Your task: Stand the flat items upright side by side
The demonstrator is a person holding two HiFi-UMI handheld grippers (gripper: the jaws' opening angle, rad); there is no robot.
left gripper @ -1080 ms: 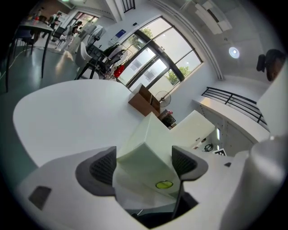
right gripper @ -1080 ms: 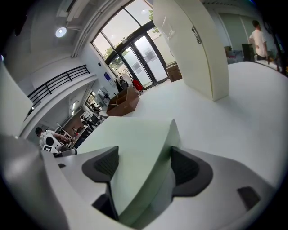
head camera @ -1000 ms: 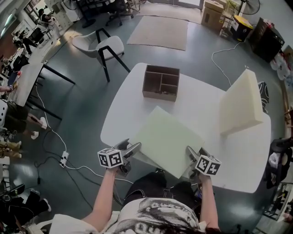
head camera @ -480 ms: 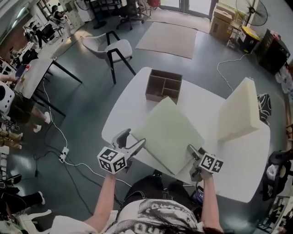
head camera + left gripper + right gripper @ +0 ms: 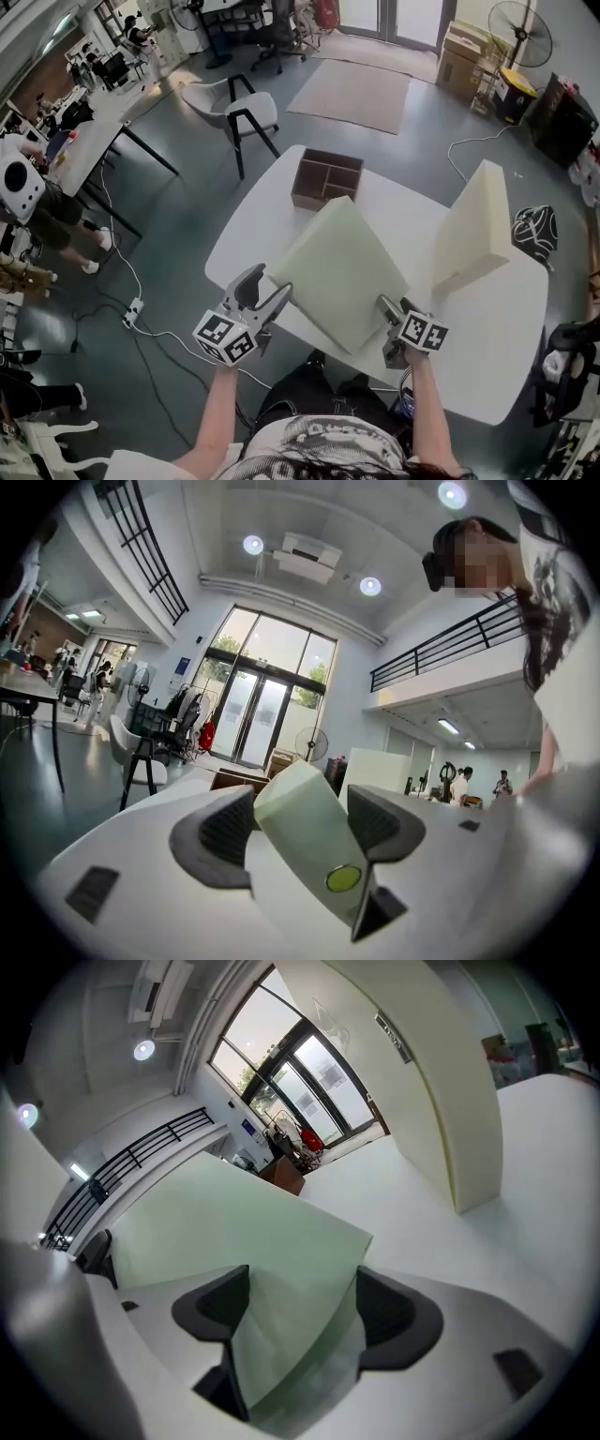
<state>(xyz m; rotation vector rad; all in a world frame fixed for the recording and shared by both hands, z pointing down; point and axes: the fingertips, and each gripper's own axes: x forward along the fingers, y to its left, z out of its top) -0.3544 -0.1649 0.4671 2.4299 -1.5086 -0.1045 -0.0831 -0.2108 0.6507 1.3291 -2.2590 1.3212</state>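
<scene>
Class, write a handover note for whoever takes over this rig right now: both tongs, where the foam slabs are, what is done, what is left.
Tongs: the left tongs grip the green slab at its near left corner, and their jaws have just been closing on it. The right tongs grip its near right edge.
Things: the green slab is held tilted over the table. The cream slab stands upright on the table's right side. The wooden box sits at the far end.
Done: the cream slab is up.
Left: stand the green slab upright beside it.
</scene>
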